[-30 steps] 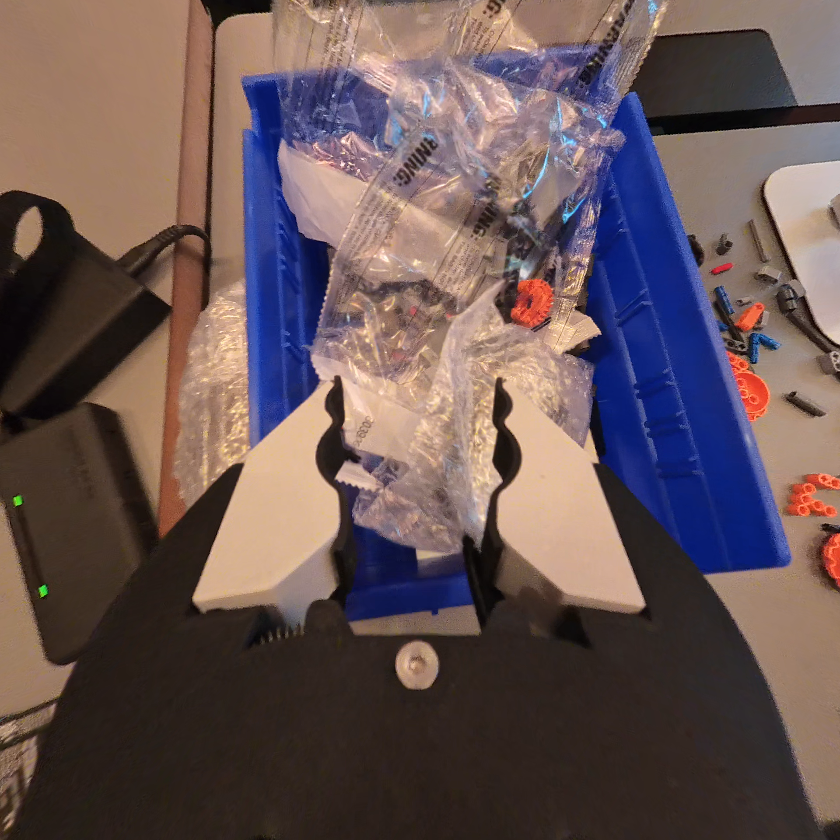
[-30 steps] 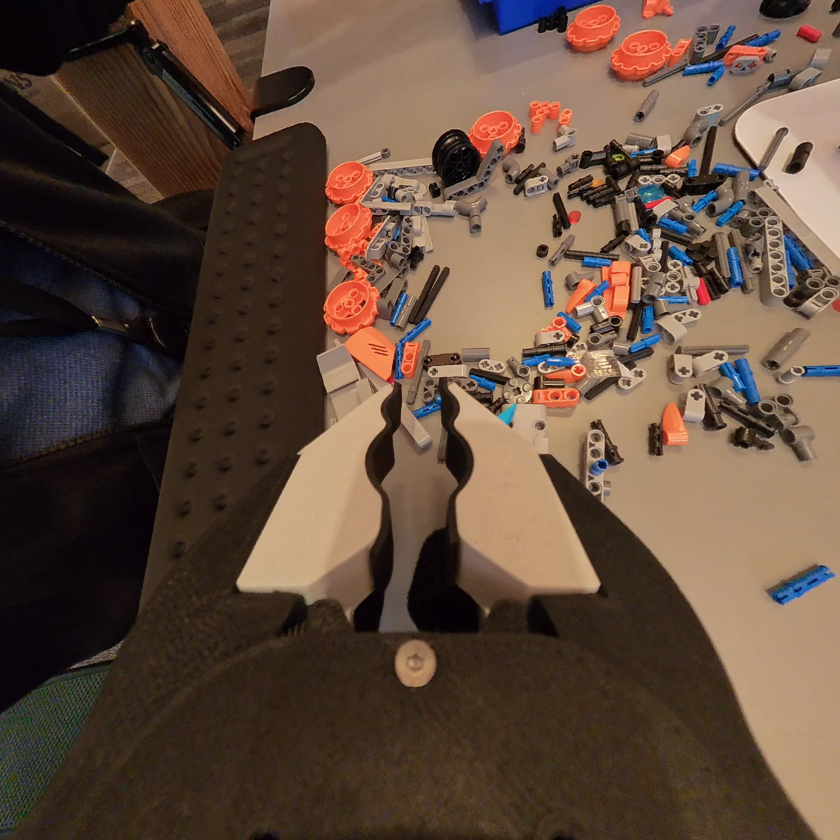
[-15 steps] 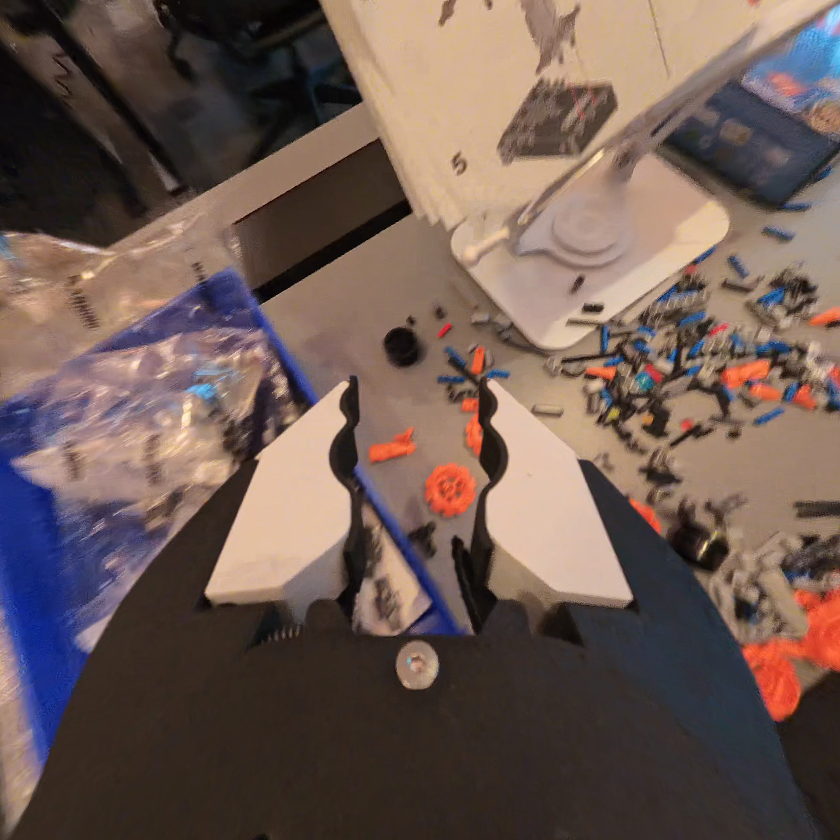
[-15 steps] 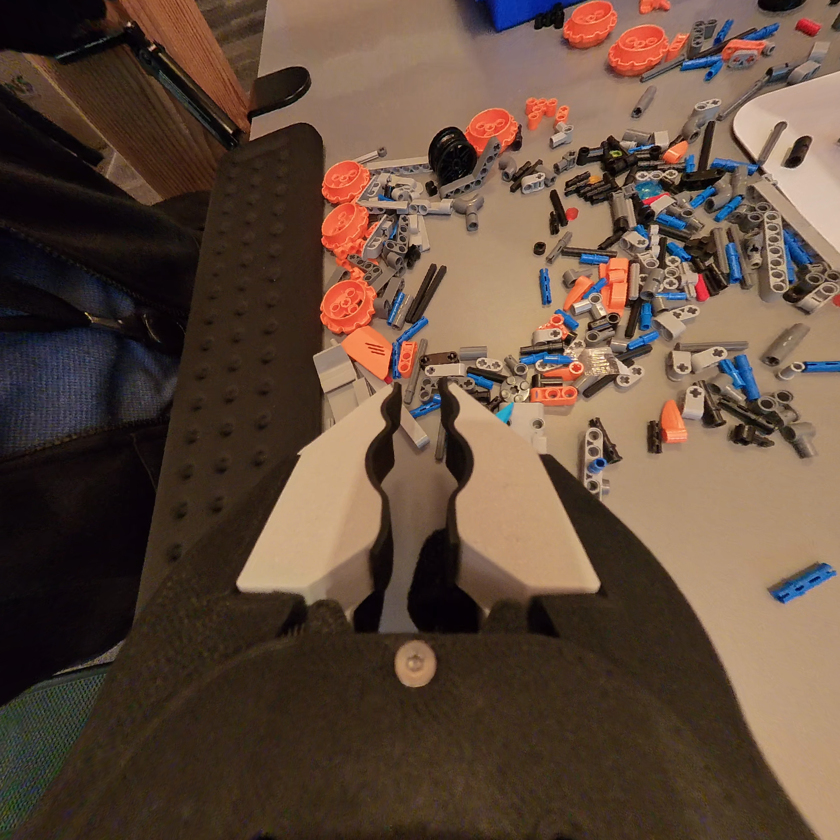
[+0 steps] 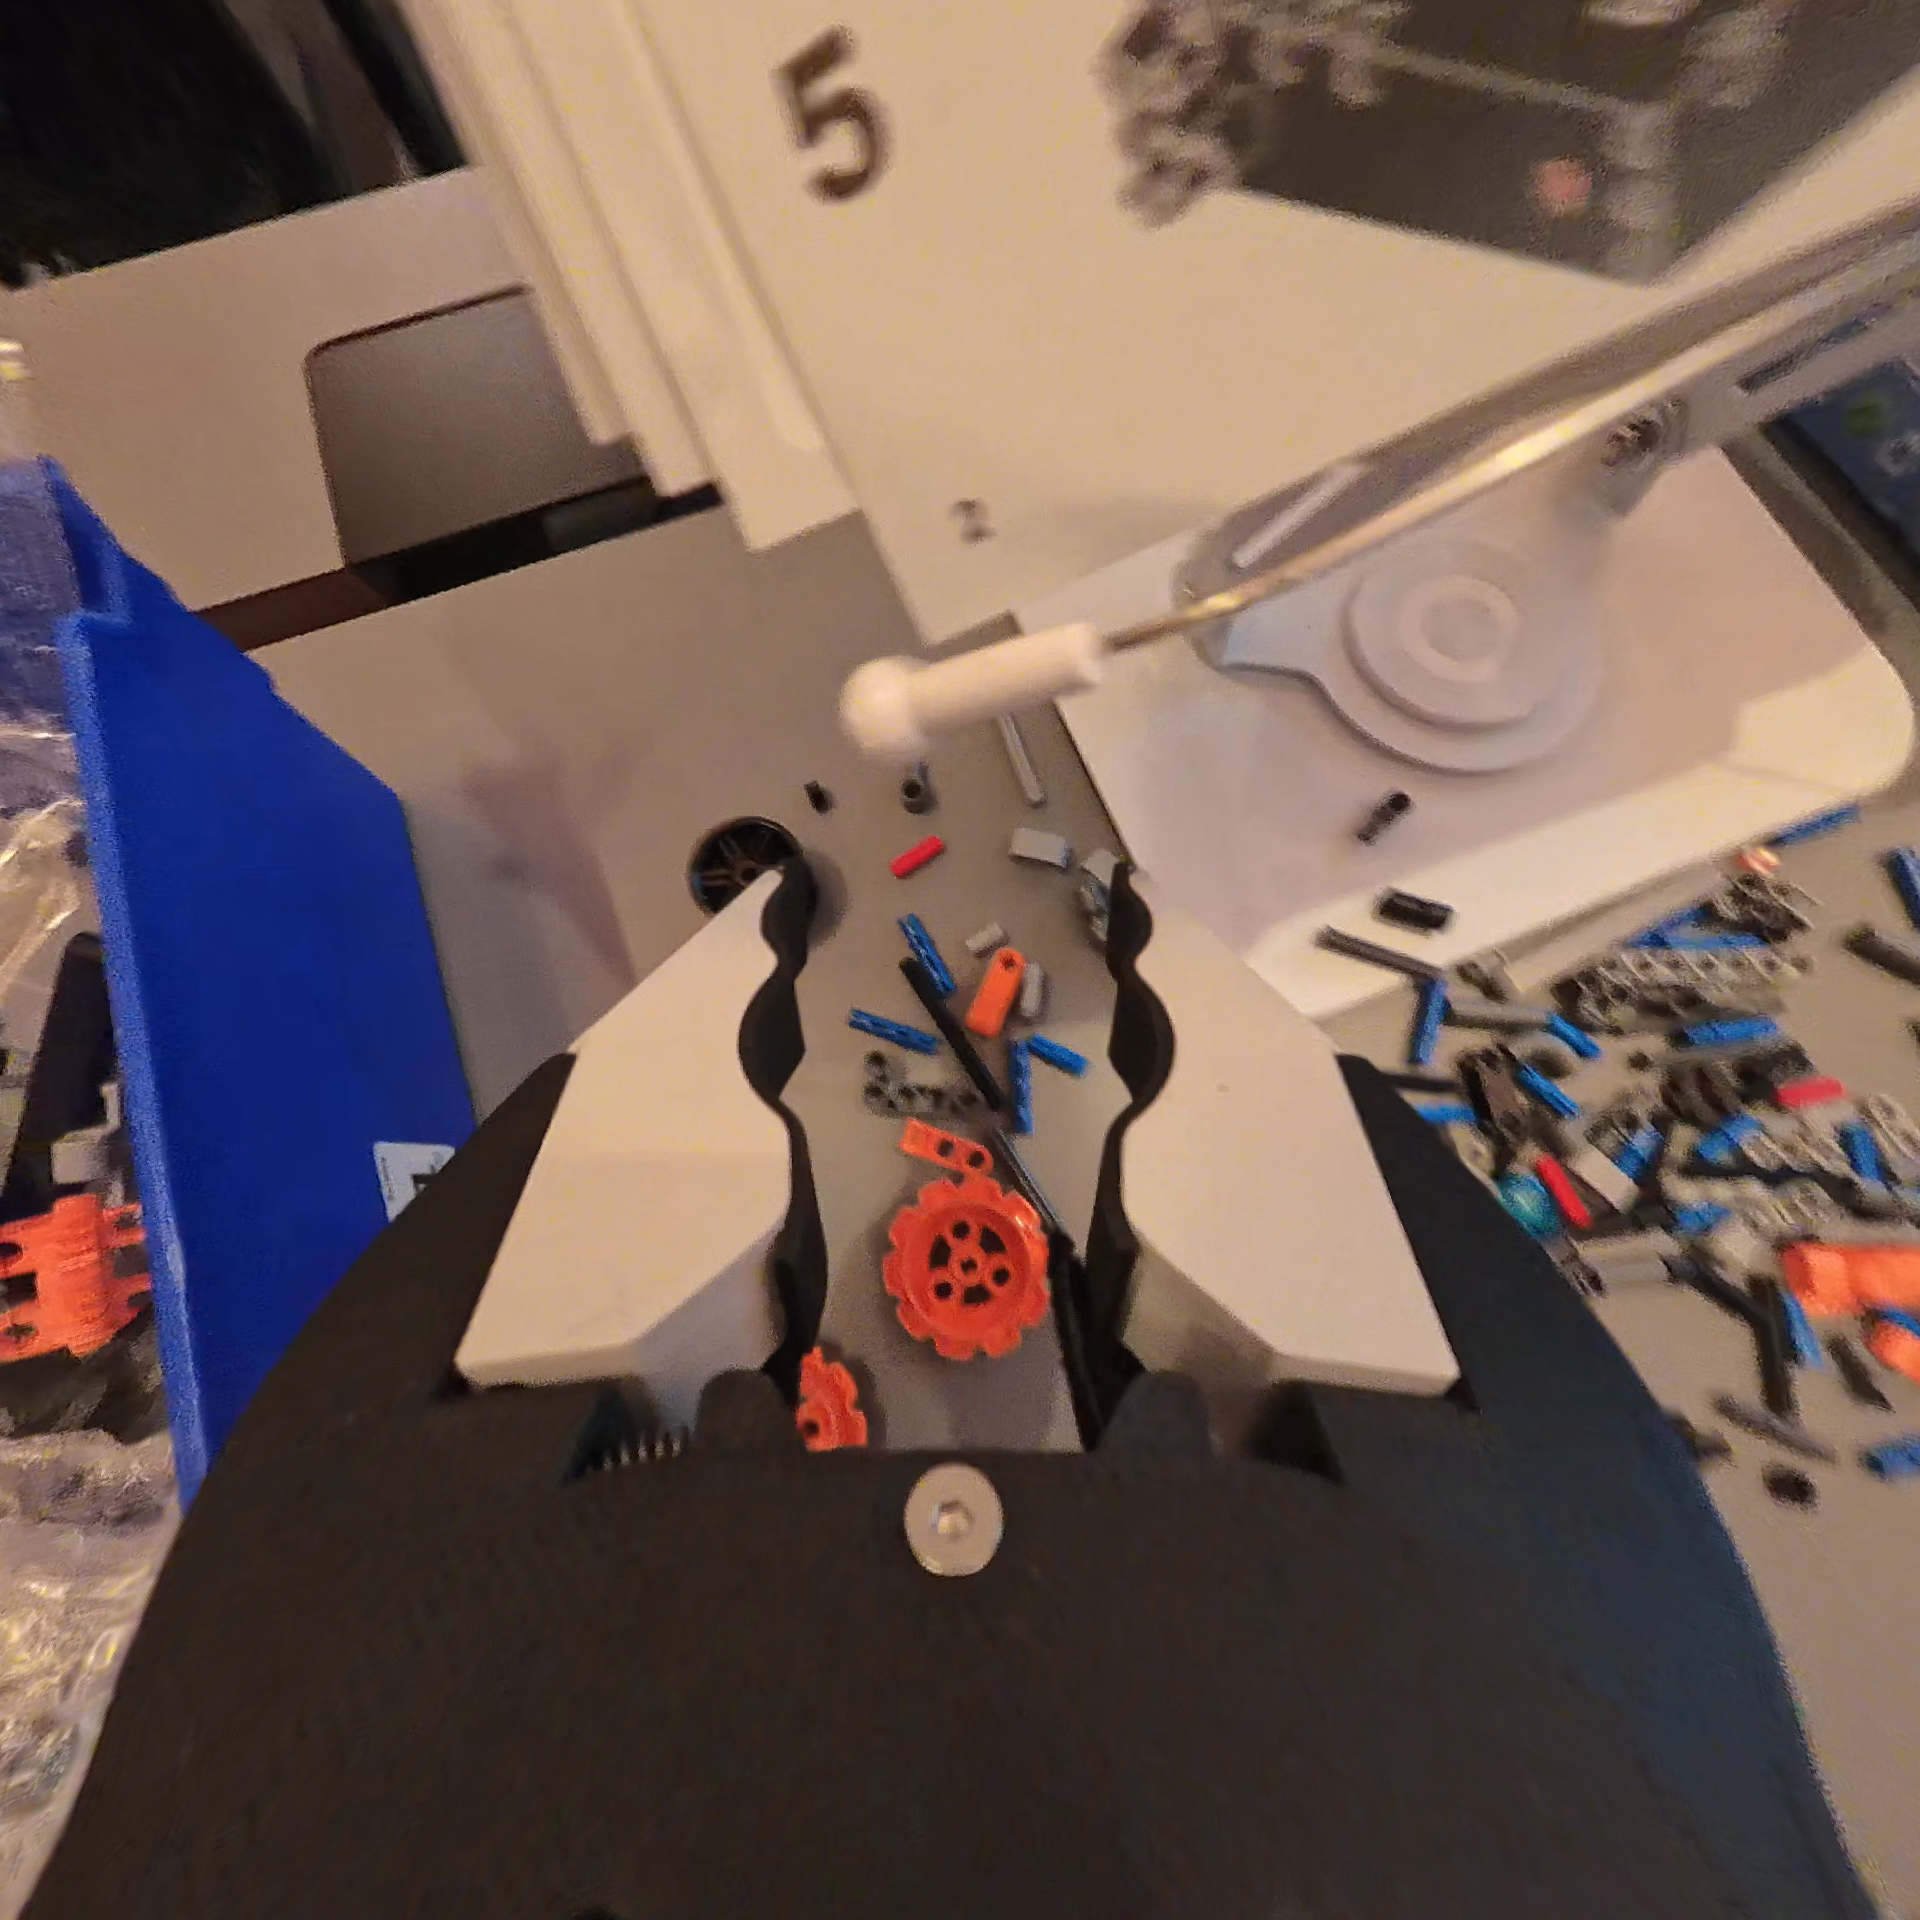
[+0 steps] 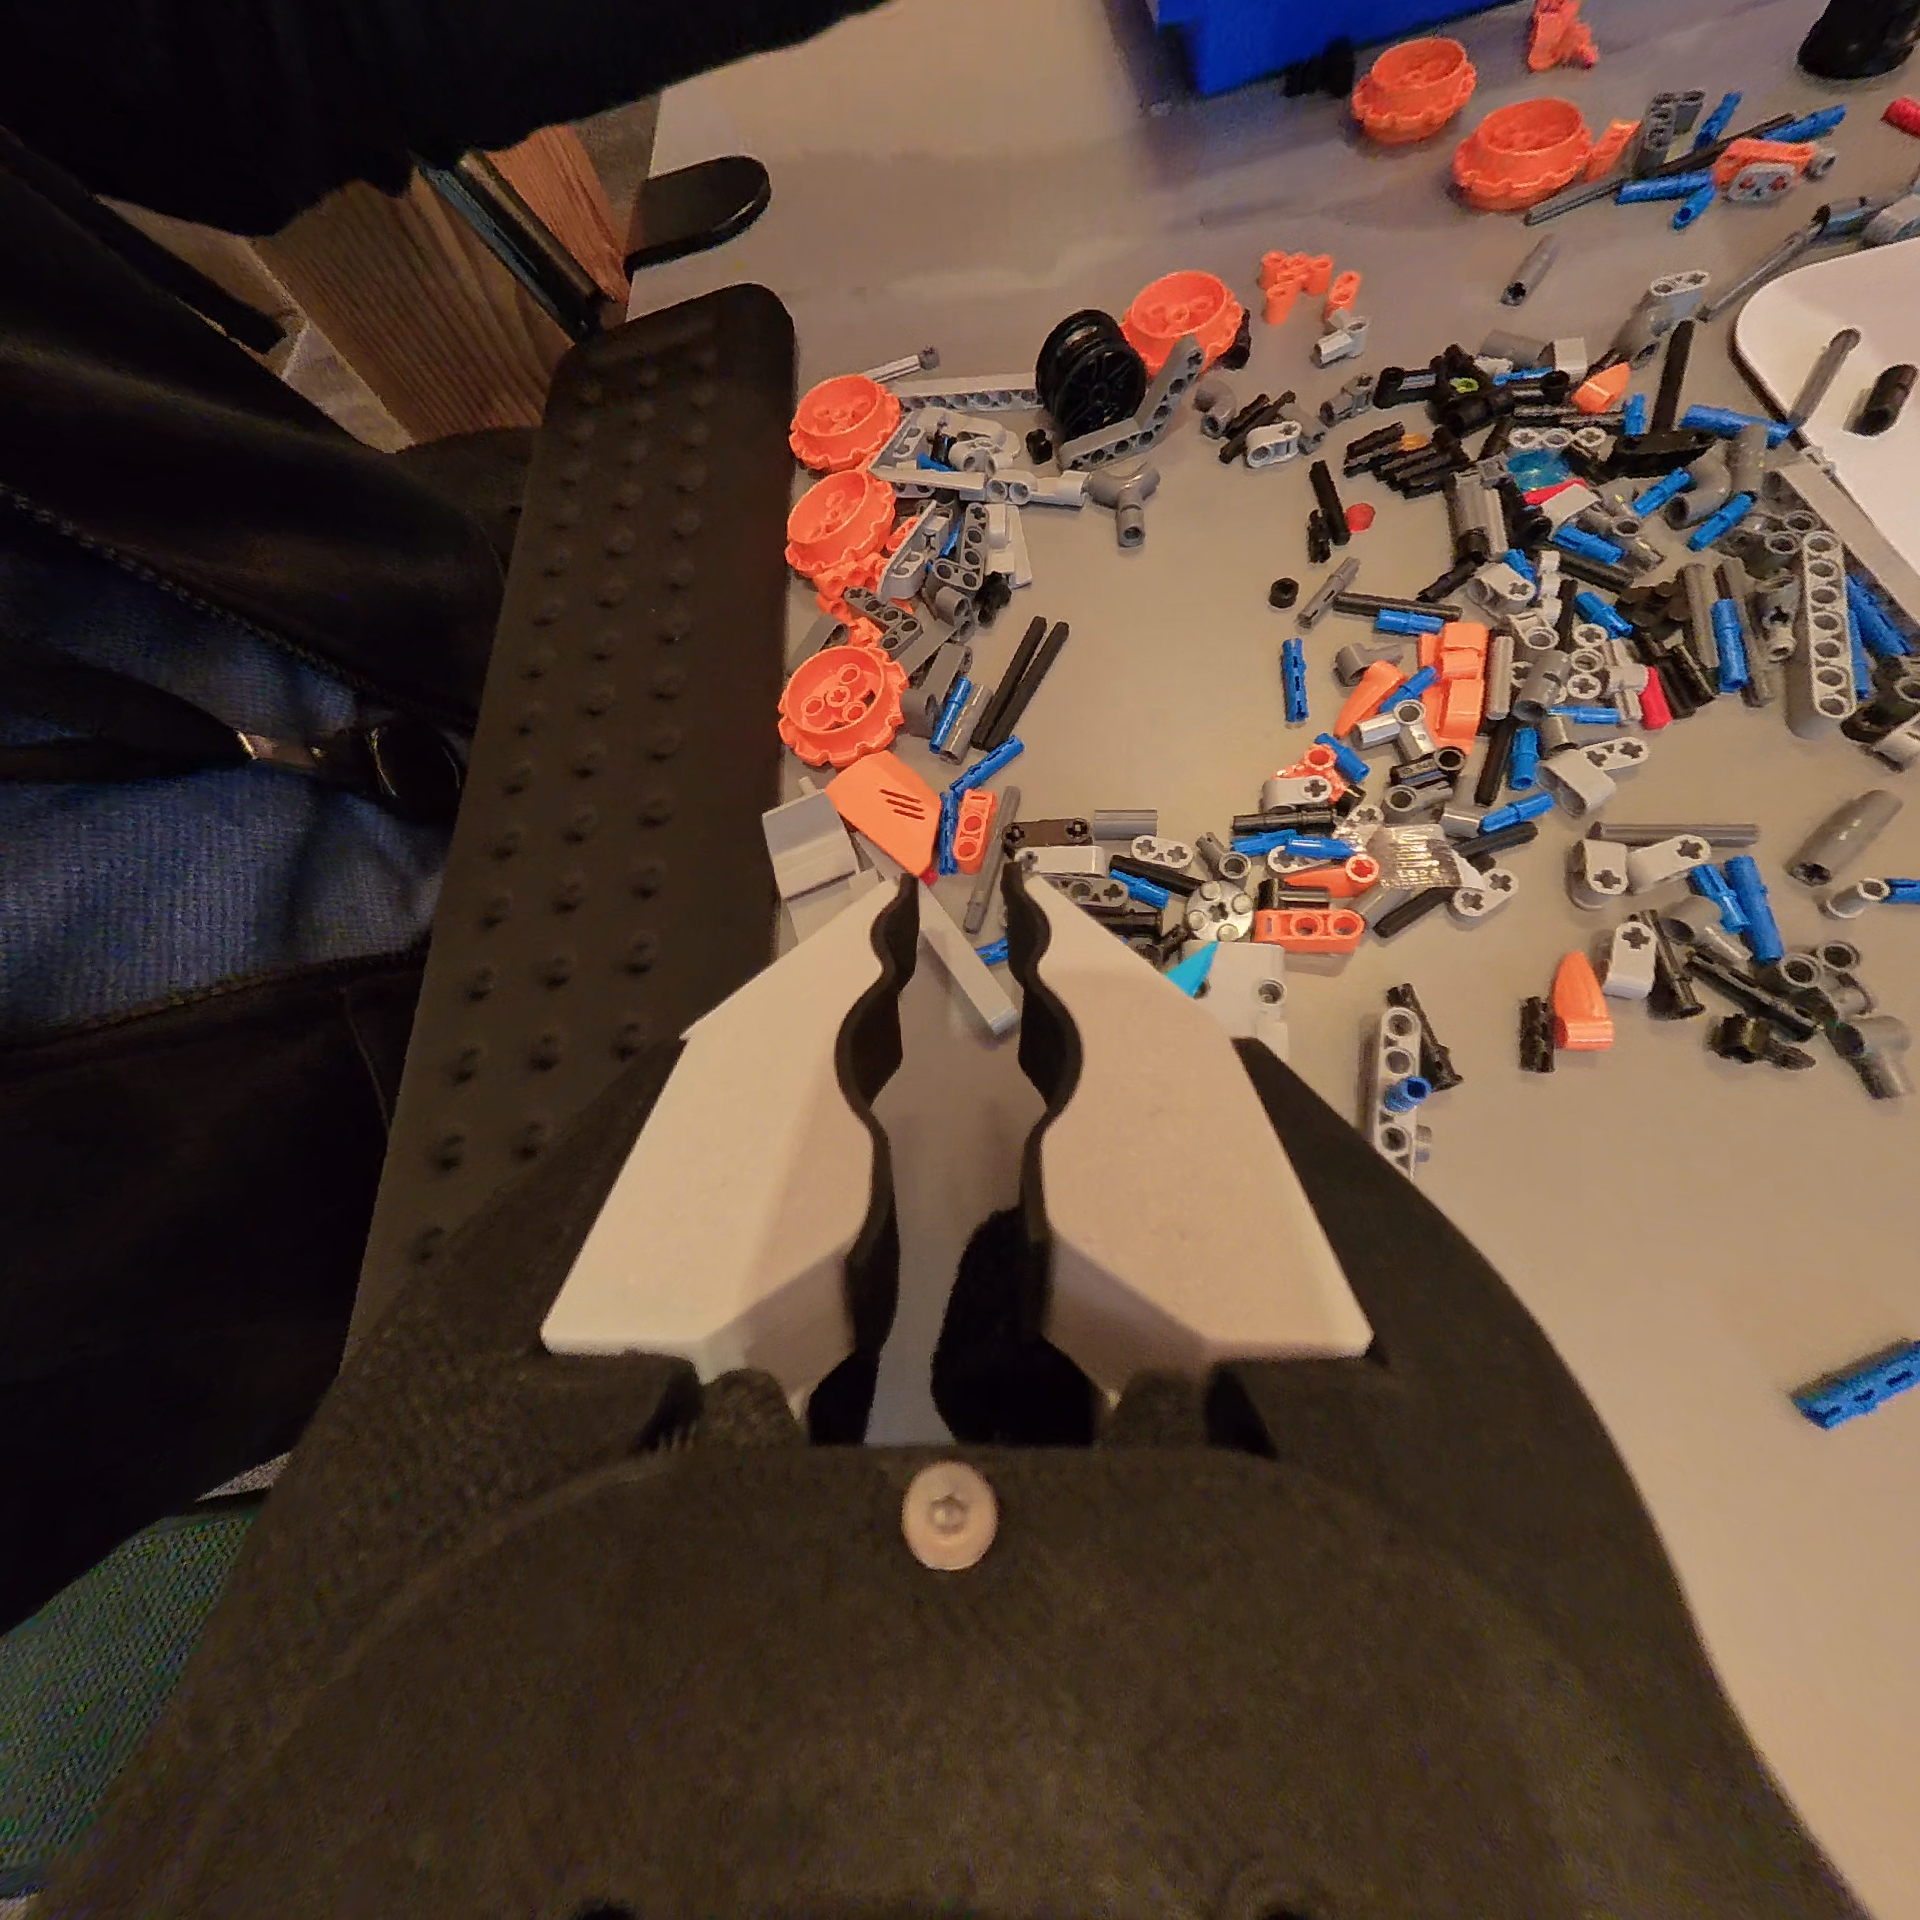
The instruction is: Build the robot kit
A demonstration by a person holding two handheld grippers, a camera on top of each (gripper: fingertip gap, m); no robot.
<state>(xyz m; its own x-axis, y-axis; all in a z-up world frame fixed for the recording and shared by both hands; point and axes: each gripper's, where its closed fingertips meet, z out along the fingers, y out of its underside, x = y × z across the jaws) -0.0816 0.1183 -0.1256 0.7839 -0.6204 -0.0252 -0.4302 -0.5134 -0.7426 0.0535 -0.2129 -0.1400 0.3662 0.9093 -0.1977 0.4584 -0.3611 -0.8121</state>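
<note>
Two views are given. Left wrist view: the left tongs [image 5: 945, 894], swung away from the blue bin [image 5: 260, 935] of plastic bags, are held wide open and empty over an orange gear wheel [image 5: 964, 1270] on the tabletop [image 5: 582, 727]. Right wrist view: the right tongs [image 6: 961, 883] (unmoved) are held slightly parted, gripping nothing, above a grey beam [image 6: 971, 971].

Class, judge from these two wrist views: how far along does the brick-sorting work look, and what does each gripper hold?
Done: little shows; loose building parts cover the grey table. In hand: nothing. The left gripper is open above an orange gear wheel, beside the blue bin; the right gripper is narrowly open over a grey beam. Left: the whole scatter.
</note>
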